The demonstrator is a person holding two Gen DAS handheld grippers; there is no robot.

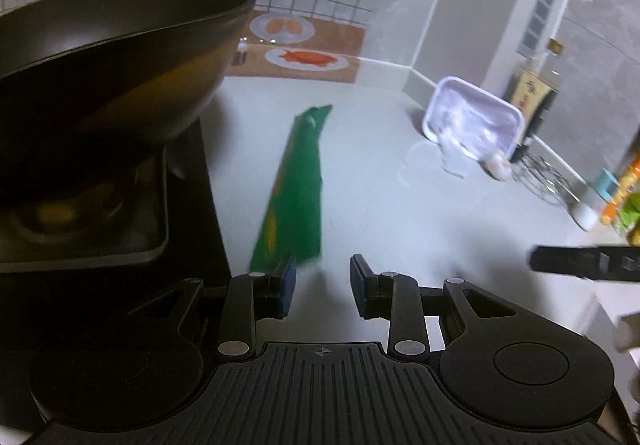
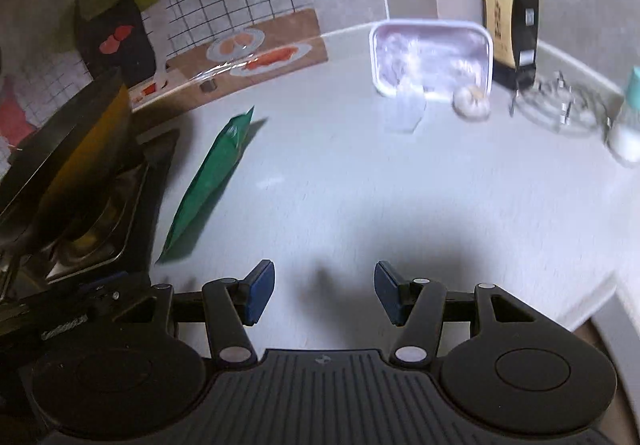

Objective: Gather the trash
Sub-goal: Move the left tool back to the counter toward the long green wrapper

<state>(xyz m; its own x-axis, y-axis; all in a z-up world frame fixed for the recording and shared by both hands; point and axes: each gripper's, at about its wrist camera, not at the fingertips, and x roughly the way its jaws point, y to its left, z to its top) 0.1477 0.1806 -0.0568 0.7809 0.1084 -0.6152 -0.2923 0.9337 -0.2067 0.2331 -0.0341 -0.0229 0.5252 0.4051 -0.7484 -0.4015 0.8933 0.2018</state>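
The green wrapper (image 1: 294, 185) lies flat on the pale counter (image 1: 380, 205), long and narrow, with some yellow print near its closer end. It sits just beside the black stove (image 1: 208, 205), running away from me toward the wall. My left tongs (image 1: 323, 285) stand apart with nothing between them; the wrapper's near end is just ahead of the left pad. My right tongs (image 2: 324, 293) are spread a bit wider, empty too, over bare counter (image 2: 360, 185), with the wrapper (image 2: 208, 181) off to their left.

Further back a white tray (image 1: 474, 117) leans by the wall with crumpled clear plastic (image 1: 456, 161) spilling out of it and a pale round lump (image 1: 498, 167) at its foot. A dark bottle (image 1: 534, 93) stands beside it, then a wire rack (image 1: 548, 177).

The left view fills its corner with the black wok (image 1: 120, 57) on the stove and catches the tip of my right tongs at the right edge. The right view sees the wok (image 2: 68, 149) only edge-on, but shows the tray (image 2: 432, 57) face-on.
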